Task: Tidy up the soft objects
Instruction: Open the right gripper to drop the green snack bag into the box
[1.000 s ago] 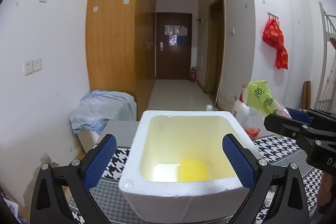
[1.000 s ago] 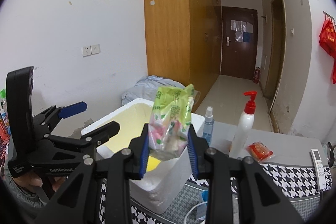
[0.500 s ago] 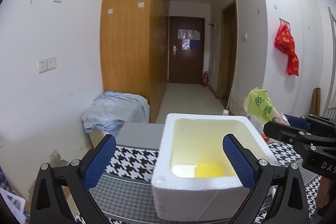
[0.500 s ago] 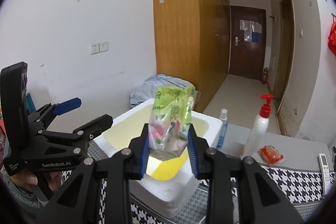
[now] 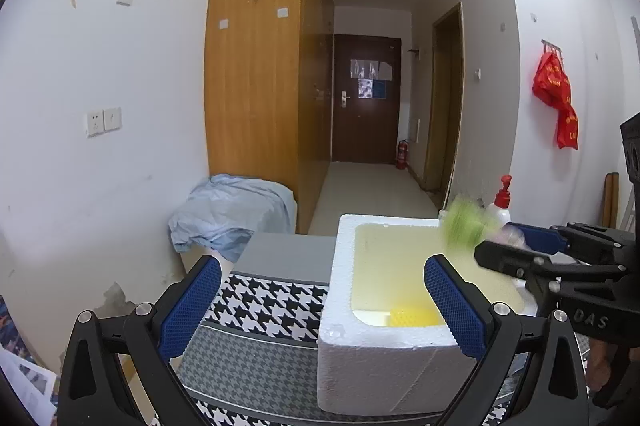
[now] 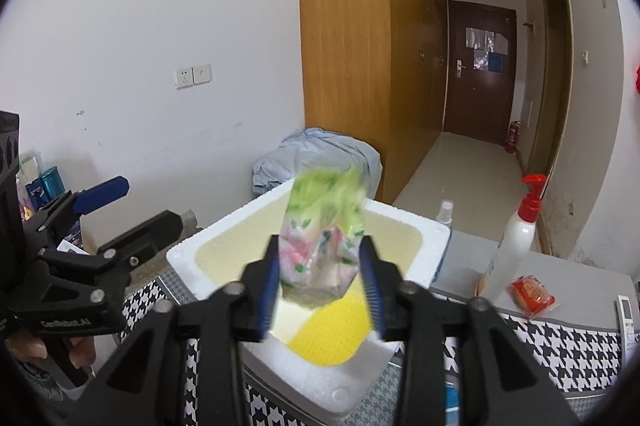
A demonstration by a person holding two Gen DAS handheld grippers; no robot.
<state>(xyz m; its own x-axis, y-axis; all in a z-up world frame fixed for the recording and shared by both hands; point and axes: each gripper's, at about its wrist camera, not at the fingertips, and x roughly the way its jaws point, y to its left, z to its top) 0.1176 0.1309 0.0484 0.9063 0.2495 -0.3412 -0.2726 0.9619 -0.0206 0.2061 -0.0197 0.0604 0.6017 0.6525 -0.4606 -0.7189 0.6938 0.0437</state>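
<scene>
A white foam box [image 6: 188,254] stands on a houndstooth-covered table [image 6: 560,342]. A yellow sponge [image 6: 332,338] lies inside it beside a white piece [image 5: 372,316]. My right gripper [image 6: 320,250] hangs over the box and its jaws are opening. A green and pink plastic bag [image 6: 324,238] sits blurred between the blue pads, with a thin gap on each side. In the left wrist view the same bag [image 5: 466,226] shows as a green smear at the right gripper [image 5: 520,246]. My left gripper [image 5: 322,274] is open and holds nothing, near the box's left front corner.
A white pump bottle with a red top [image 6: 516,246], a small spray bottle [image 6: 443,218], a red packet [image 6: 530,296] and a remote [image 6: 626,310] are on the table to the right of the box. A blue cloth heap [image 6: 320,154] lies behind it by the wardrobe.
The right jaws have spread apart and the bag, gripped firmly before, now blurs and sinks between them. The left gripper has drifted left, so the box sits further right in its view.
</scene>
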